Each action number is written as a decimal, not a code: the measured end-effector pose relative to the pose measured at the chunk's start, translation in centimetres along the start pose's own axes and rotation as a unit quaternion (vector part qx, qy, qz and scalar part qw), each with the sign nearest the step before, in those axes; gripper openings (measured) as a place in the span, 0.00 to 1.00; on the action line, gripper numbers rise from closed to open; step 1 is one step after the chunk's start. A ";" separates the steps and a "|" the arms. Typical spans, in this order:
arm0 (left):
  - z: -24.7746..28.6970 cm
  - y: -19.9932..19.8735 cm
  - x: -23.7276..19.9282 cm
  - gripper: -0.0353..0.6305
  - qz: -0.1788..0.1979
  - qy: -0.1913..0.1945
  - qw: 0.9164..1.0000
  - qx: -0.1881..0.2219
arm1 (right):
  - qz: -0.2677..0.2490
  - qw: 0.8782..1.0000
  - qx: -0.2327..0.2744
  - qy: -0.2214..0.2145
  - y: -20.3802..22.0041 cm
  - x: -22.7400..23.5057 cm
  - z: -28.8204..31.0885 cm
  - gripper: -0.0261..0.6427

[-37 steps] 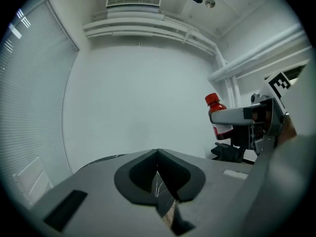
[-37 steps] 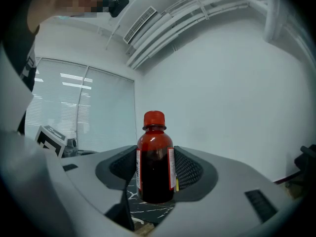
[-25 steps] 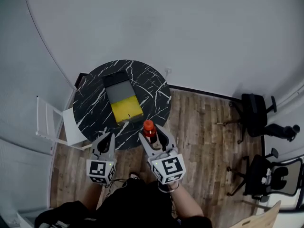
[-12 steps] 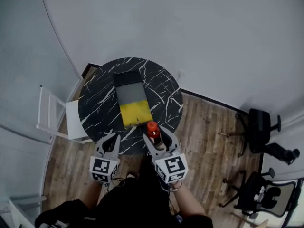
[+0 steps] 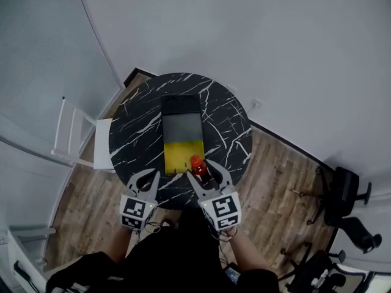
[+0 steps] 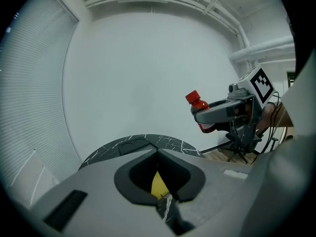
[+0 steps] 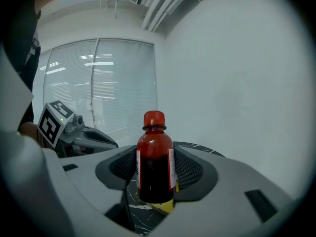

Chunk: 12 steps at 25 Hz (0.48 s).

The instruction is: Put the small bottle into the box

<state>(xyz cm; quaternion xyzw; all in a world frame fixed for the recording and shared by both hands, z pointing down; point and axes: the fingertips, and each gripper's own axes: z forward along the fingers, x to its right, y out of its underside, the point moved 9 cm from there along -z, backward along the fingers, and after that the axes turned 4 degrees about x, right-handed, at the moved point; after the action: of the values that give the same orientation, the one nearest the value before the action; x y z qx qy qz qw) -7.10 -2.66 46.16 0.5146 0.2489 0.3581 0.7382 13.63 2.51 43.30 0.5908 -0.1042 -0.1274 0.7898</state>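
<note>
Carrying seemed to be the step in hand: the bottle (image 5: pixel 197 165) was up off the table (image 5: pixel 137 133), held by the right gripper (image 5: pixel 205 174), and it was not in the box (image 5: pixel 181 127) yet. The right jaws were squeezed on the bottle's middle, with a dark pad (image 7: pixel 190 169) on each side, and the bottle stood straight up between them. The left gripper (image 5: pixel 145 179) sat just beside the right one. Its jaws were pressed together with nothing in them, and only the table and a bit of yellow showed through the hole between its pads. The box lay open in the middle of the round black table, with a grey inside and a yellow part (image 5: pixel 183 155) at the end nearest the person. In the head view the bottle was at the near edge of the table, just by the near right corner of that yellow part, so it was not over the grey inside. The next move, at a guess, would be to bring the bottle on past the yellow part until it was over the grey, lower it in, and only then let the jaws go. It would need to stay straight up and go low enough not to tip over. The bottle was small and see-through, full of a dark red drink, with a bright red cap (image 7: pixel 154 118) and a label (image 7: pixel 171 166) round its middle. The cap stuck up above the jaws, and the bottom hung a little below the pads.
</note>
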 end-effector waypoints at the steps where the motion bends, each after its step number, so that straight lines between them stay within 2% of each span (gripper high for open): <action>1: 0.6 0.1 -0.2 0.05 -0.002 -0.006 1.000 -0.006 | -0.003 1.000 -0.007 -0.007 0.2 0.7 0.7 0.36; 7: 4.3 1.1 -0.1 0.05 -0.027 -0.016 0.999 -0.037 | -0.008 0.997 -0.059 -0.047 2.6 3.7 4.4 0.36; 12: 6.8 2.6 -0.3 0.05 -0.055 -0.033 0.996 -0.062 | 0.008 0.992 -0.099 -0.082 5.5 5.3 7.4 0.36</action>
<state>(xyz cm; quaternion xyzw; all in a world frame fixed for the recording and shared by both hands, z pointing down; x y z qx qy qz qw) -3.02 -6.31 50.96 0.4648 0.2299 0.3149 0.7949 16.69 -4.44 50.76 0.4964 -0.1603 -0.1786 0.8342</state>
